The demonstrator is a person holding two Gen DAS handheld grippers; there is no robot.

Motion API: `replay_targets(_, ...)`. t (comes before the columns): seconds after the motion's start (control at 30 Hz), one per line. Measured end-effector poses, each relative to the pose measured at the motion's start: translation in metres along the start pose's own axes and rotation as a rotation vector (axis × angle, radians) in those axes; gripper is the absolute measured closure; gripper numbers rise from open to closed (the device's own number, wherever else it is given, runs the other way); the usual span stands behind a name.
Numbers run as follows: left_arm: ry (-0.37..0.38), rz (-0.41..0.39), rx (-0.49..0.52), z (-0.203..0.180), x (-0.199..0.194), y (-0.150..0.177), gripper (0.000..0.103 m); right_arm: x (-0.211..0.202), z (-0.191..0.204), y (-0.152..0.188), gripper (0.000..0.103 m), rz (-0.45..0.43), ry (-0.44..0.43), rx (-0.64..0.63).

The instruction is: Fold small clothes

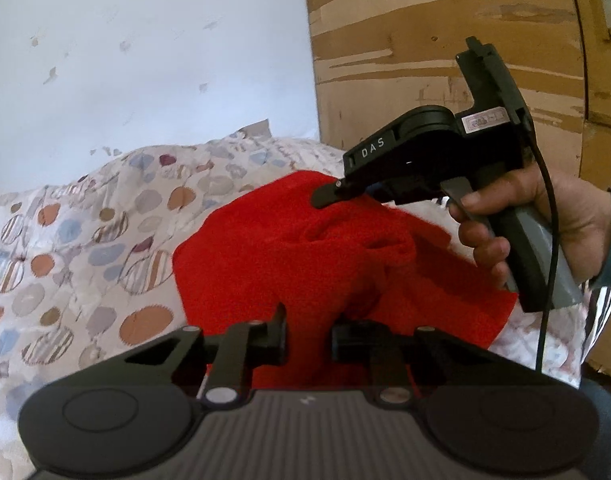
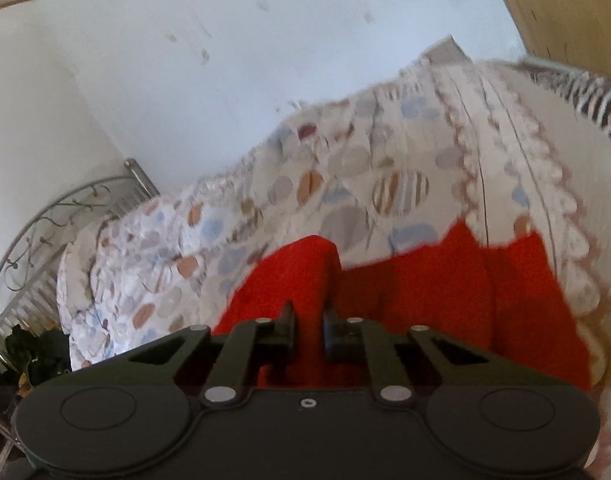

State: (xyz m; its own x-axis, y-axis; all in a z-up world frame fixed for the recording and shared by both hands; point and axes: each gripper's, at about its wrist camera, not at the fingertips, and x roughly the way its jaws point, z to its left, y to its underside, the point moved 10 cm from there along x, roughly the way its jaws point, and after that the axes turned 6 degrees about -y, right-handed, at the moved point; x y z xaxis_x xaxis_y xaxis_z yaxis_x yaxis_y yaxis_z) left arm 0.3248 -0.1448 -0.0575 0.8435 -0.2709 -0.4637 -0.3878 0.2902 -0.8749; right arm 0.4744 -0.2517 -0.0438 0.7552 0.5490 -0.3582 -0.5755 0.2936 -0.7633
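Red cloth, lying rumpled on the spotted bedspread, is pinched at its near edge by the left gripper and at a raised fold by the right gripper, so both corners are best lifted together and kept taut.

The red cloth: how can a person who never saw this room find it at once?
Look at the bed with the dotted bedspread. The red cloth lies on it, pinched by both grippers. It is the only plain bright red thing there.
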Motion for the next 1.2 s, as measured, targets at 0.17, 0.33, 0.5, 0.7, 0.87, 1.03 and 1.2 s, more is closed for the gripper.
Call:
replay_targets(0.17, 0.044, -0.031, 0.029, -0.025, 0.000, -0.018, 0.085, -0.031, -0.002, -0.024, 0.091, -0.081, 0.015, -0.060)
replay_targets(0.33, 0.096, -0.038, 0.082, -0.059, 0.005, -0.023, 0.085, -0.063, -0.029, -0.032, 0.091, -0.128, 0.056, -0.047)
replay_targets(0.5, 0.128, 0.010, 0.107, -0.087, 0.017, -0.014, 0.085, -0.077, -0.070, -0.015, 0.091, -0.125, 0.113, 0.025)
replay_targets(0.7, 0.122, 0.010, 0.140, -0.094, 0.019, -0.005, 0.082, -0.072, -0.092, 0.004, 0.091, -0.110, 0.131, 0.084)
replay_targets(0.87, 0.162, 0.033, 0.097, -0.087, 0.014, -0.003, 0.071, -0.066, -0.094, 0.013, 0.090, -0.083, 0.156, 0.068)
replay_targets(1.03, 0.276, 0.100, -0.102, -0.060, 0.011, -0.011, 0.063, -0.062, -0.087, 0.016, 0.090, -0.064, 0.198, -0.025)
replay_targets(1.2, 0.362, 0.096, -0.265, -0.030, -0.002, -0.017, 0.020, -0.059, -0.082, 0.019, 0.090, -0.049, 0.223, -0.074)
